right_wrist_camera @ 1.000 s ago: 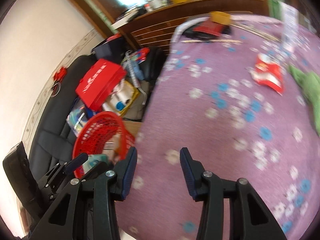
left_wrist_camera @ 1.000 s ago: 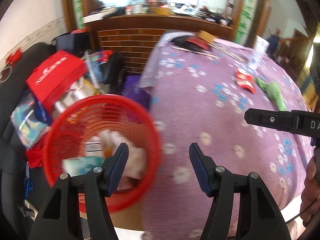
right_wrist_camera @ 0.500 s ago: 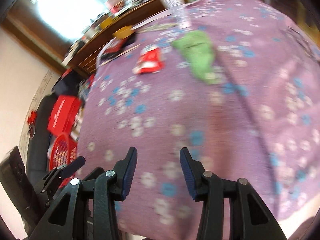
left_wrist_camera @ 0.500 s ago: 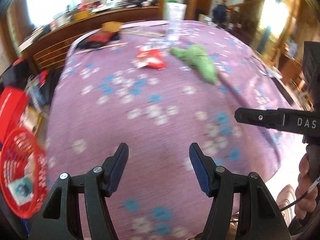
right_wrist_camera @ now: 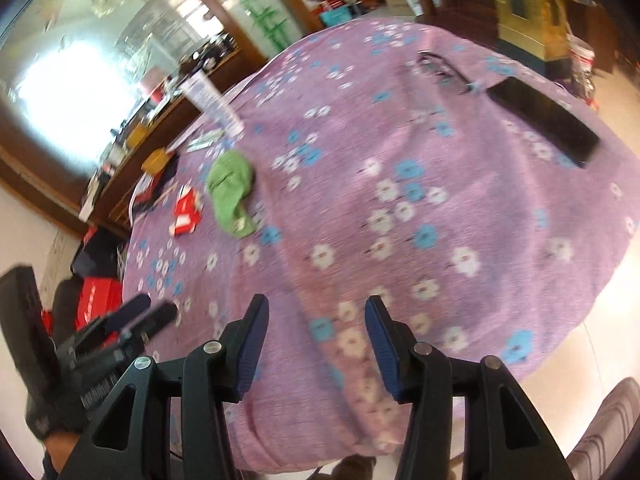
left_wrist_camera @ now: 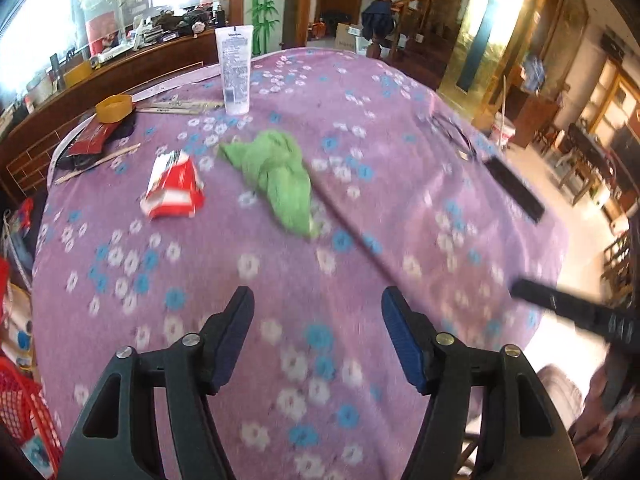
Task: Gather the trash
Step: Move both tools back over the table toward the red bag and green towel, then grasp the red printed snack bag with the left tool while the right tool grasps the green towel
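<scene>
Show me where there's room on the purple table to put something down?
The near part of the purple tablecloth is bare, from the green cloth and red wrapper to the near edge. The stretch between the green cloth and the black flat thing is also free. The far left corner, around the yellow lid and white tube, is crowded.

The left gripper is held pointing steeply downward, its jaws parted with nothing between them; they have just been opening. The right gripper is angled down likewise, its jaws also empty and just widened. Each gripper is seen blurred at the edge of the other's view, the left one gripped by a hand.
</scene>
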